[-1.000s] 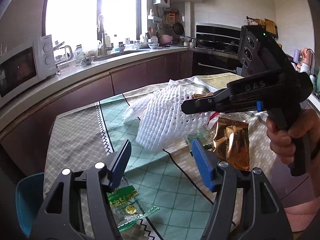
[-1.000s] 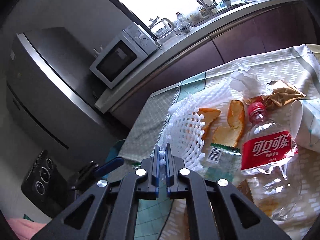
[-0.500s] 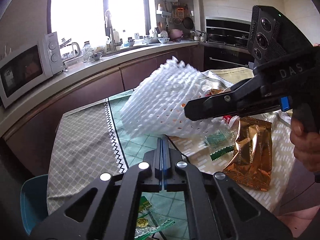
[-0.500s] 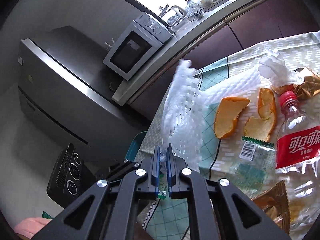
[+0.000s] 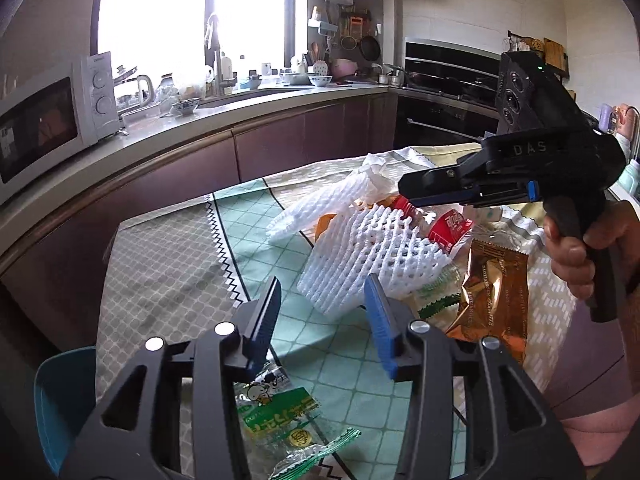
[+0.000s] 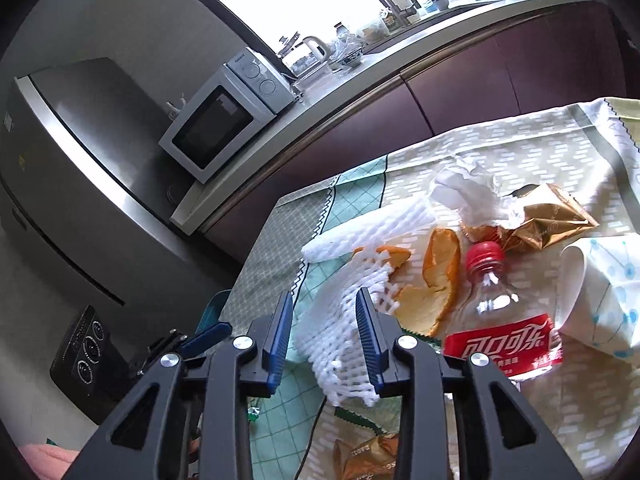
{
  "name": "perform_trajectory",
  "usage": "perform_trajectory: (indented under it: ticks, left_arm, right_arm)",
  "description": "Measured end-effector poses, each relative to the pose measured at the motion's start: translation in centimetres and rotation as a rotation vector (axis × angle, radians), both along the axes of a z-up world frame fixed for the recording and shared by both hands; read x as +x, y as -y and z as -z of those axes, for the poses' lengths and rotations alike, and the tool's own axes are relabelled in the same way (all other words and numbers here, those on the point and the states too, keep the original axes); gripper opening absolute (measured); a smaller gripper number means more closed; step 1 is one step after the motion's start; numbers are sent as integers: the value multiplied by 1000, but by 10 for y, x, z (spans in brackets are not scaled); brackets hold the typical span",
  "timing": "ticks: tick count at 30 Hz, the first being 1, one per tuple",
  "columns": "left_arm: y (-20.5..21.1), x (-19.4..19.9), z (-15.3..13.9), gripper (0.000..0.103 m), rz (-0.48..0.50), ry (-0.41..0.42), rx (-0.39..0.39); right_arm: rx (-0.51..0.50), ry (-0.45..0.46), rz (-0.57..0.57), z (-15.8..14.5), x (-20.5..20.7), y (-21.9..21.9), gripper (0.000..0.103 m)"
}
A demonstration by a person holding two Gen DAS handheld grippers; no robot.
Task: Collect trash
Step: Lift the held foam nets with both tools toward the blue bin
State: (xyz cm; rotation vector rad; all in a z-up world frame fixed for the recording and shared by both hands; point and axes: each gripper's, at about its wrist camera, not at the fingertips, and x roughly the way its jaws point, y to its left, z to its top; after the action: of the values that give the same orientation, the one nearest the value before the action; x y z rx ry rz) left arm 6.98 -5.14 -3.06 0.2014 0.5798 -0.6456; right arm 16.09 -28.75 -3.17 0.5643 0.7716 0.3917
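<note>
The white foam net [image 5: 360, 256] lies on the bench [image 5: 168, 272], draped against the red-capped plastic bottle [image 6: 500, 320] on its microwave-facing side, partly covering orange peel [image 6: 440, 276]. Left gripper [image 5: 324, 312] hovers just short of the net, fingers [image 5: 266, 316] spread and holding nothing. Right gripper [image 6: 324, 328] hangs over the net's near edge, its fingers [image 6: 366, 332] spread too, the net showing between them unpinched. Beyond the bottle's cap lie crumpled tissue [image 6: 468, 192] and a gold wrapper [image 6: 548, 216]; a paper cup [image 6: 600, 292] lies just beside the bottle. A green wrapper [image 5: 280, 412] lies beneath the left gripper.
</note>
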Motion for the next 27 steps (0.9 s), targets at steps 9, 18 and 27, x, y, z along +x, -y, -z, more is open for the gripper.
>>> perform_trajectory:
  ticks: [9, 18, 27]
  left_arm:
    - [23, 44, 3, 55, 72, -113, -13]
    - [39, 83, 20, 61, 174, -267, -6]
    - [53, 87, 37, 19, 207, -315, 32]
  right_arm:
    - [145, -124, 125, 21, 56, 29, 60]
    - [173, -214, 163, 33, 90, 24, 65]
    - [193, -221, 120, 42, 96, 23, 14]
